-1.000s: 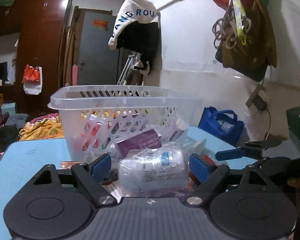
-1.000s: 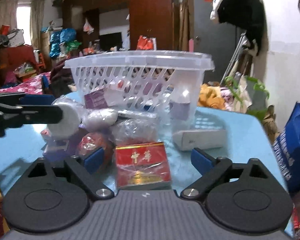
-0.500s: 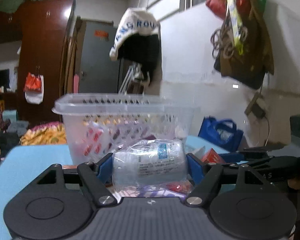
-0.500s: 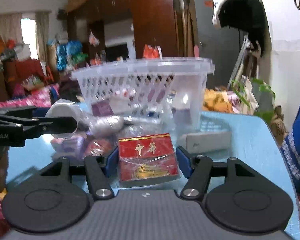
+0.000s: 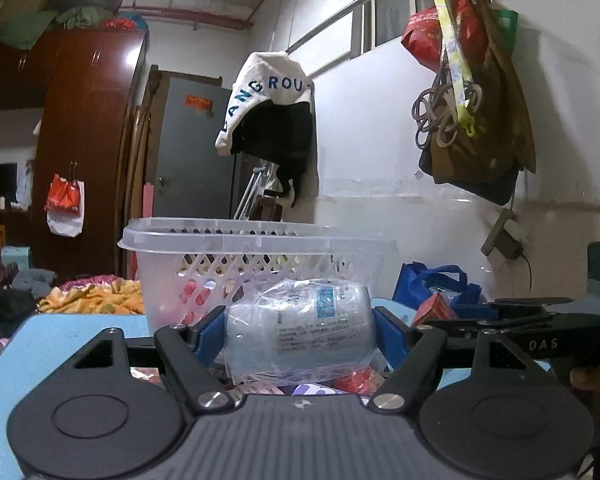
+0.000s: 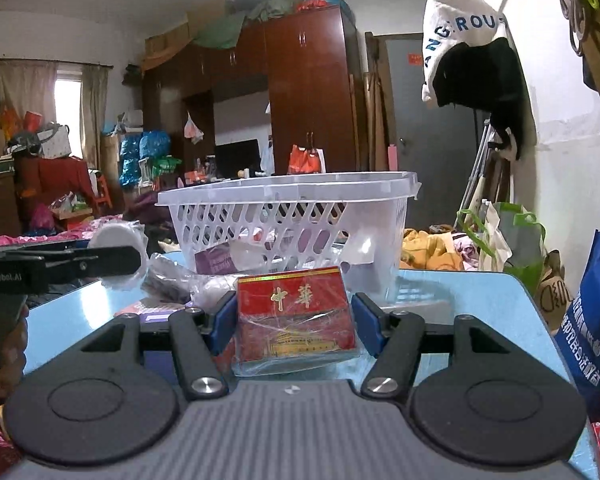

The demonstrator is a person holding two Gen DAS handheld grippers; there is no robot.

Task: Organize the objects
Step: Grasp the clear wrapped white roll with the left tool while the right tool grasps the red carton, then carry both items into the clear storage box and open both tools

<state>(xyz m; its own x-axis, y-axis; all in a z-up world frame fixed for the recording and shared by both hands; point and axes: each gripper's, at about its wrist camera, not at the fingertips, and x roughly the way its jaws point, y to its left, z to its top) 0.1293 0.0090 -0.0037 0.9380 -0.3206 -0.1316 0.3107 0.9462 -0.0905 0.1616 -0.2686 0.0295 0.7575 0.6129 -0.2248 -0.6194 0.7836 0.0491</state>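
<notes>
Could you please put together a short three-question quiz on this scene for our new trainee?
1. True or false: the right hand-held gripper is shut on the red carton.
2. What does the left hand-held gripper hold? A) a wrapped white bottle B) a blue bag C) a purple box
3. Fill in: behind both held items stands a clear plastic ____ on the blue table.

Key:
1. True; the blue pads press both sides of the carton.
2. A
3. basket
</notes>
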